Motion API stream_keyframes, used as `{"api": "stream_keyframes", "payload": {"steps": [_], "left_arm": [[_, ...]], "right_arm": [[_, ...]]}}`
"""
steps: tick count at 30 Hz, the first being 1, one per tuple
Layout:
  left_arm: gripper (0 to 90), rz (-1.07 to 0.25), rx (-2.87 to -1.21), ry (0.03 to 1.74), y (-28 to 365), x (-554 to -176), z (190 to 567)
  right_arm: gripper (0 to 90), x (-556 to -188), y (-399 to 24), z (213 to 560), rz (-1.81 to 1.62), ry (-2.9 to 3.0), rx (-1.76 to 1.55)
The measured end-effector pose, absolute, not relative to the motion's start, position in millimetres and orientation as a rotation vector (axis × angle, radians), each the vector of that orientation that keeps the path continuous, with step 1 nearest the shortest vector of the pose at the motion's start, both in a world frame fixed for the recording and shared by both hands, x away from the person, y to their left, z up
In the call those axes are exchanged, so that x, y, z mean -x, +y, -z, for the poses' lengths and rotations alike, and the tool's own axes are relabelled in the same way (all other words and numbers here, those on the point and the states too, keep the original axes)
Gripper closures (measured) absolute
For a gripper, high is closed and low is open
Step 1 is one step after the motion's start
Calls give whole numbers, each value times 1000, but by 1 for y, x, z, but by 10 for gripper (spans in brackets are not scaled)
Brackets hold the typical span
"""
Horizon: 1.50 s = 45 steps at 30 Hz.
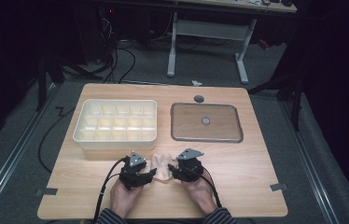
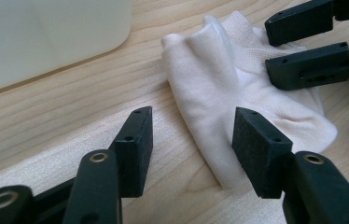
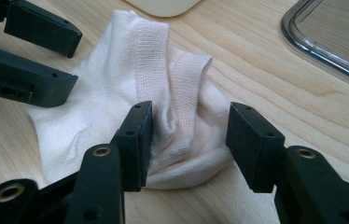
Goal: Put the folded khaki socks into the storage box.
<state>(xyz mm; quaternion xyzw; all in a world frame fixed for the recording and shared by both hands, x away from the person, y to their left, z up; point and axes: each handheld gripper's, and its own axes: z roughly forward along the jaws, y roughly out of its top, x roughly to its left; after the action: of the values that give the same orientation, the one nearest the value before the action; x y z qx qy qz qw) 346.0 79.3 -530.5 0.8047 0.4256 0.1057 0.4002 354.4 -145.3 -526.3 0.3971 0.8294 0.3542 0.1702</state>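
A small white sock lies crumpled on the wooden table near its front edge, between my two grippers. My left gripper stands open at the sock's left side. In the left gripper view its jaws straddle the near edge of the sock just above the tabletop. My right gripper is open at the sock's right side. In the right gripper view its two jaws sit on either side of a bunched fold of the sock without closing on it. Each gripper faces the other across the cloth.
A white tray with several compartments stands behind the sock at the left. A shallow clear tray lies at the back right. A round cable hole sits near the far edge. Bare wood spreads to the right.
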Motion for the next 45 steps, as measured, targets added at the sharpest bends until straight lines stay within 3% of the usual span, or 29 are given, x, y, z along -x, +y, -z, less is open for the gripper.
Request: {"api": "stream_keyframes", "payload": {"steps": [3, 12, 23, 45], "left_arm": [[437, -240, -2022, 1080, 80, -347, 531], [407, -210, -2004, 1096, 86, -350, 528], [426, -155, -1947, 1099, 102, -362, 512], [451, -144, -1973, 1127, 75, -390, 506]], "right_arm": [[515, -356, -147, 527, -1033, 2359, -1147], [519, -348, -153, 516, -1101, 2316, -1160], [707, -333, -156, 503, -1159, 2314, -1119], [806, -321, -116, 509, -1132, 2401, -1023]]}}
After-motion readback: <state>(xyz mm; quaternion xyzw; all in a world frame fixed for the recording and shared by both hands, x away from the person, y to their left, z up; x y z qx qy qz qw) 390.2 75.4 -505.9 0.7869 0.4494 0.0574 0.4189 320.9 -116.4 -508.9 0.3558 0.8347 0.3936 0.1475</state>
